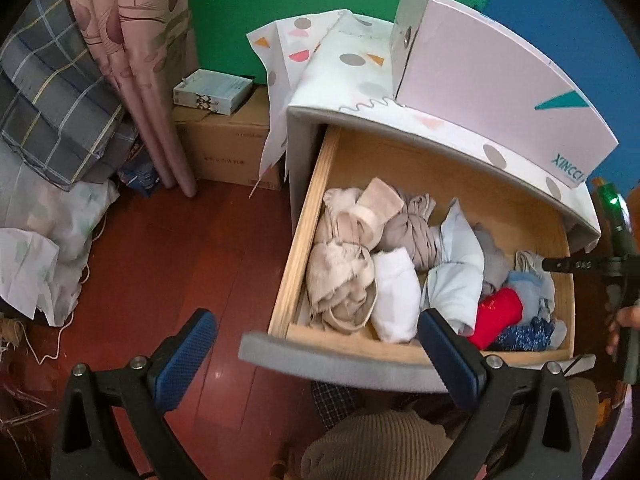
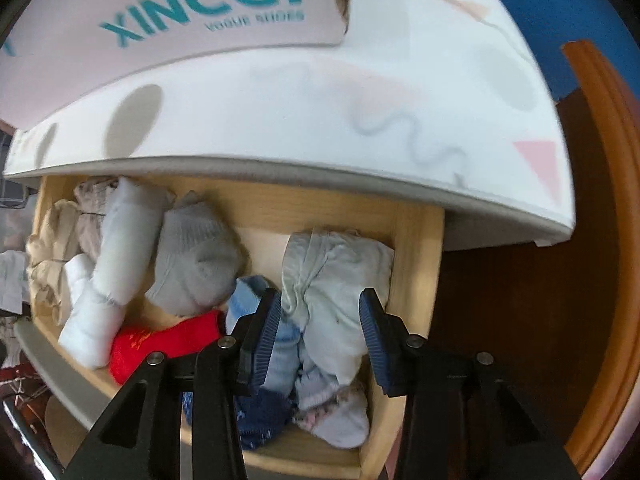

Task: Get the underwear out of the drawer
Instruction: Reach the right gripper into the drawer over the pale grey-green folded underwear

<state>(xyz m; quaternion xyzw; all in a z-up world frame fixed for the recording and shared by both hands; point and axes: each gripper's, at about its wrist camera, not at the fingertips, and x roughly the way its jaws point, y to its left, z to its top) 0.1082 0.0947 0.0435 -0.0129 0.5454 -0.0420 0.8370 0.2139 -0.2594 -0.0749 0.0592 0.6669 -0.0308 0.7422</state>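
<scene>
The right gripper (image 2: 318, 334), jaws narrowed but not yet gripping, straddles the pale bundle (image 2: 336, 280) in the drawer (image 2: 416, 248); the left gripper (image 1: 316, 344) hangs wide, empty.

Black gripper frames with silver screws carry ribbed blue fingers (image 2: 266, 340).

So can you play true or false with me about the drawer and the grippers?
1. The drawer is open. True.
2. The left gripper holds a sock. False: it is open and holds nothing.
3. The right gripper is over the pale bundle. True.
4. The red roll lies on the floor. False: it is in the drawer.
5. A shoe box sits on the cabinet. True.
</scene>
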